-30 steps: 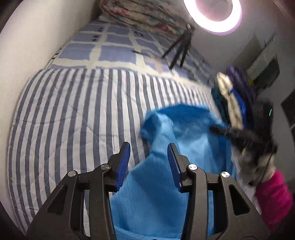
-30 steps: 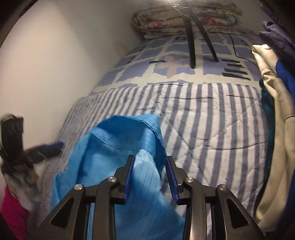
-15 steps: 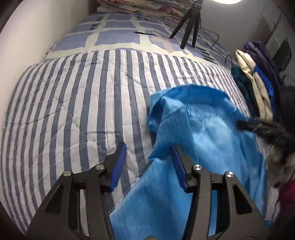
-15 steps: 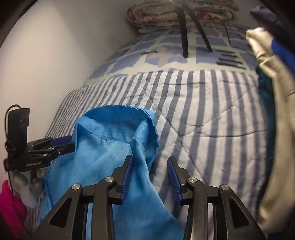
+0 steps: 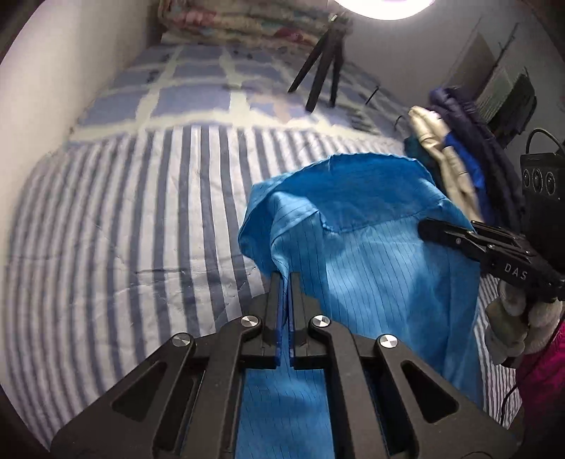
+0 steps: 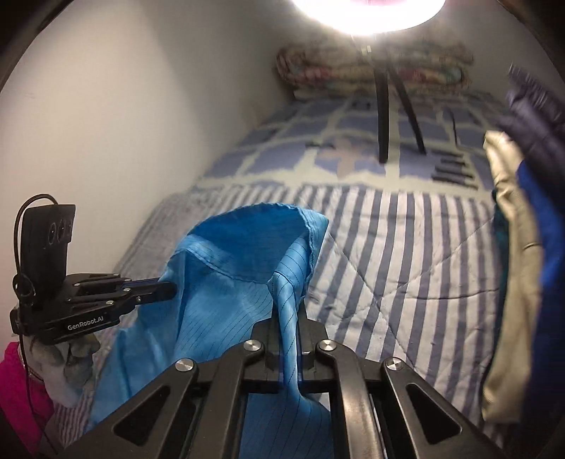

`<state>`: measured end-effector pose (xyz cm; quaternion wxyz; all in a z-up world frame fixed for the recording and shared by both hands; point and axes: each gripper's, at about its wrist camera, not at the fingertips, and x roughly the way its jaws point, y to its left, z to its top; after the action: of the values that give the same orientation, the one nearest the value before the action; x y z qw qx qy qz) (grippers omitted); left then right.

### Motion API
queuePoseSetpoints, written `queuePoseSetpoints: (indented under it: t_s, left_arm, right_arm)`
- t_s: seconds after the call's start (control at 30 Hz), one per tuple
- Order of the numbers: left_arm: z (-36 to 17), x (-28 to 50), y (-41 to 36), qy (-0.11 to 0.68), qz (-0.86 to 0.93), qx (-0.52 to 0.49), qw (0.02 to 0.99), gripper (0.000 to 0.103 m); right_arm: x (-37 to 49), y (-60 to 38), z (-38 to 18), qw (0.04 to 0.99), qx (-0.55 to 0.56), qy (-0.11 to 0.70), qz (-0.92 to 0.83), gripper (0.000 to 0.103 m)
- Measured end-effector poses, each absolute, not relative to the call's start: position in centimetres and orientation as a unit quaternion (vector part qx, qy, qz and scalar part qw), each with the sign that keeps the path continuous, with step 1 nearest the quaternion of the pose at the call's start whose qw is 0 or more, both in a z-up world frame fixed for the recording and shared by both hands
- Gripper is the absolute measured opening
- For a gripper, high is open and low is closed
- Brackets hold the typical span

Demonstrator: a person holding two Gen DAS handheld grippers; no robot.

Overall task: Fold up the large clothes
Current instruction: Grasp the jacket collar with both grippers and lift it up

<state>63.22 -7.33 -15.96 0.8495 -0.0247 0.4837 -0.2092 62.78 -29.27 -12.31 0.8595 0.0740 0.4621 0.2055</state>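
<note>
A bright blue pinstriped garment [image 5: 370, 247] is held up over the striped quilt, its hood or collar end standing open at the far side. My left gripper [image 5: 285, 277] is shut on the garment's left edge, with a thin strip of blue cloth between the pads. In the right wrist view my right gripper [image 6: 287, 305] is shut on a fold of the same garment [image 6: 226, 282]. Each gripper shows in the other's view: the right gripper [image 5: 423, 225] at the cloth's right side, the left gripper [image 6: 171, 290] at its left side.
A blue-and-white striped quilt [image 5: 123, 229] covers the bed beside a white wall [image 6: 106, 123]. A black tripod [image 5: 321, 70] under a ring light stands at the far end before a folded floral blanket [image 5: 247, 24]. Piled clothes [image 5: 445, 148] lie along the right edge. A gloved hand [image 5: 512, 328] holds the right gripper.
Both grippers have gone from open around the blue cloth to shut on it. The garment's top now stands higher off the quilt, and the right view has risen.
</note>
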Motion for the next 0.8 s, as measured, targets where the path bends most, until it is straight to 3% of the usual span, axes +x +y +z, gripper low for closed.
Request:
queuePoseSetpoints:
  t_s: [0.43, 0.63, 0.8]
  left_arm:
    - [-4.3, 49.4, -3.9, 0.405, -0.211, -0.029, 0.889, 0.0]
    - [-2.4, 40.3, -3.1, 0.39, -0.217, -0.011, 0.895, 0.0]
    - [-3.4, 32.5, -2.6, 0.382, -0.214, 0.005, 0.899, 0.0]
  right_arm:
    - [48.1, -26.6, 0.6, 0.878, 0.041, 0.388, 0.276, 0.001]
    - [38.0, -25.5, 2.7, 0.873, 0.015, 0.386, 0.299, 0.001]
    - [29.9, -24.5, 1.3, 0.858, 0.013, 0.404, 0.316, 0.001]
